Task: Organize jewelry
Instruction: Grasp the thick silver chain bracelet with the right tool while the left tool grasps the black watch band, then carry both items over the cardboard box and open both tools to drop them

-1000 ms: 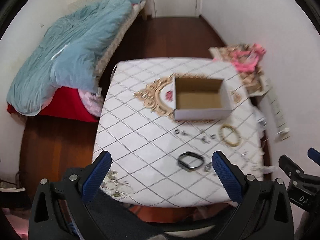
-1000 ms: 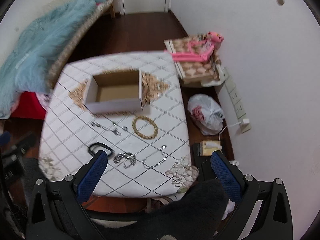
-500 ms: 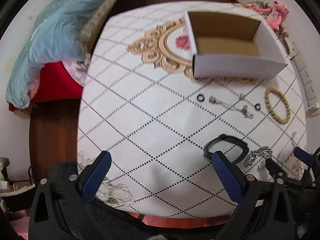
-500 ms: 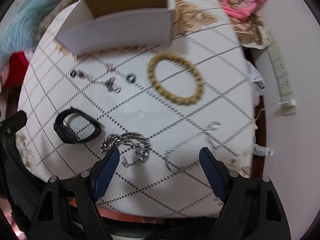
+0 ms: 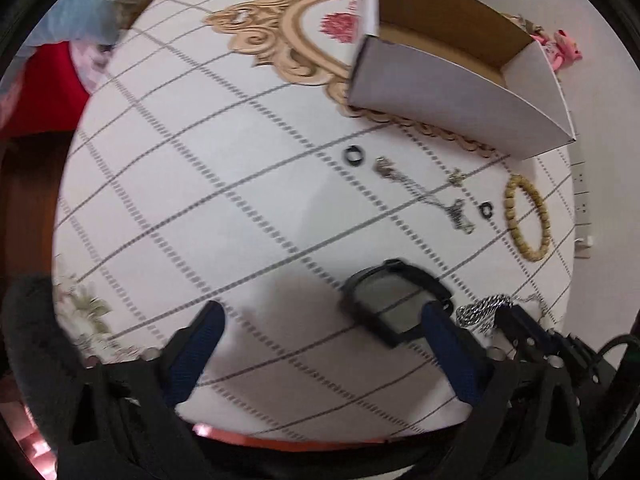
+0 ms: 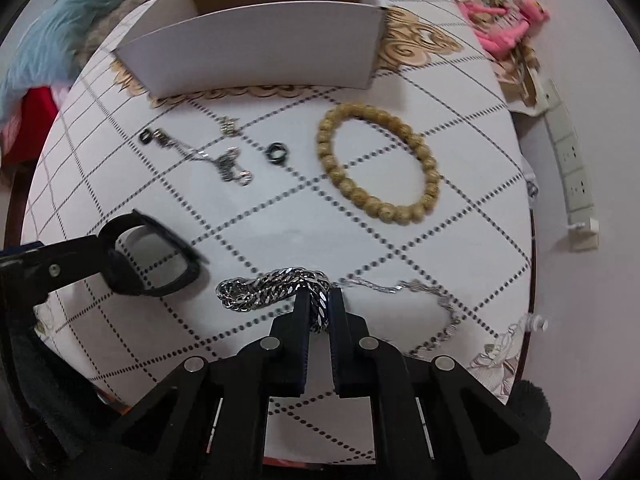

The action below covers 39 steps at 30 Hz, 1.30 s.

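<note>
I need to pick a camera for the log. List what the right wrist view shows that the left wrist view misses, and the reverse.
Only the right wrist view shows the right gripper shut on the silver chain bracelet, and the thin silver chain lying beside it.

Only the left wrist view shows the left gripper open, its right finger by the black band.

Both show the cardboard box, the wooden bead bracelet, two dark rings and the patterned tablecloth.
</note>
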Each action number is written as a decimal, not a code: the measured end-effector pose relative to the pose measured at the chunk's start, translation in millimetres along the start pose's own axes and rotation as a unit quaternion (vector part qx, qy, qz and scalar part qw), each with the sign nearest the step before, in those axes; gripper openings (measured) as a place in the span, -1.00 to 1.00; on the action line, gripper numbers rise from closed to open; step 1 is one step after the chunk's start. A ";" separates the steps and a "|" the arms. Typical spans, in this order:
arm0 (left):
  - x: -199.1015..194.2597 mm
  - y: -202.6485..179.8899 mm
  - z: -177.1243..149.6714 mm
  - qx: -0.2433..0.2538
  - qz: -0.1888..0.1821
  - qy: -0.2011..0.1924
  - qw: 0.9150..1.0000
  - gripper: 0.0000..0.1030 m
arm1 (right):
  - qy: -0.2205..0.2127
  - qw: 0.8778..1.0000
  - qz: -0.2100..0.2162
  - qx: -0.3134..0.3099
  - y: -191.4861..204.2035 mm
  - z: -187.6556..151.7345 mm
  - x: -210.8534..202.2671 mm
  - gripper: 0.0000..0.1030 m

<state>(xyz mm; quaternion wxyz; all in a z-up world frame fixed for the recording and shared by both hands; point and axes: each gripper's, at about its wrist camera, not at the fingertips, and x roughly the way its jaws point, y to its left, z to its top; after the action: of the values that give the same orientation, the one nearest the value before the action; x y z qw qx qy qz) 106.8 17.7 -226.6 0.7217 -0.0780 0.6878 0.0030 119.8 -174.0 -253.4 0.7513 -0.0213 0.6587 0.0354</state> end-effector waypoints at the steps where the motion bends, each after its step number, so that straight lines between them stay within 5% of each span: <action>1: 5.1 -5.4 0.9 0.010 0.000 0.004 1.000 0.40 | 0.000 1.000 0.003 0.007 -2.5 -0.8 -1.5 -0.84; 3: 12.0 -13.5 2.1 0.027 0.005 0.011 1.000 -0.24 | -0.001 1.000 0.010 0.022 -9.5 -5.0 -6.9 -0.84; 7: 20.7 -27.0 -2.4 0.091 0.028 -0.013 0.995 -0.67 | -0.004 0.999 0.019 0.040 -18.9 -14.7 -16.1 -0.84; 18: -1.8 -16.4 -7.5 0.112 0.032 -0.063 0.991 -0.88 | -0.043 0.996 0.063 0.056 -32.8 16.1 -47.8 -0.84; 26: -69.2 -26.5 20.4 0.106 -0.005 -0.114 0.988 -0.89 | -0.096 0.989 0.098 0.054 -36.5 53.4 -97.2 -0.84; 34: -103.0 -65.7 115.8 0.109 -0.021 -0.171 0.979 -0.89 | -0.153 0.980 0.121 0.032 -38.6 117.1 -149.3 -0.84; 39: -88.3 -70.7 160.1 0.105 -0.022 -0.154 0.982 -0.88 | -0.151 0.982 0.115 0.020 -36.2 164.3 -143.5 -0.84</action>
<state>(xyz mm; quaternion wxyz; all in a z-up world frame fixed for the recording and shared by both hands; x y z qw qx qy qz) 268.8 -24.4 -124.5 0.8229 -0.0154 0.5633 -0.0727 266.5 -200.8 -90.1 0.8333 0.0750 0.5362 0.1115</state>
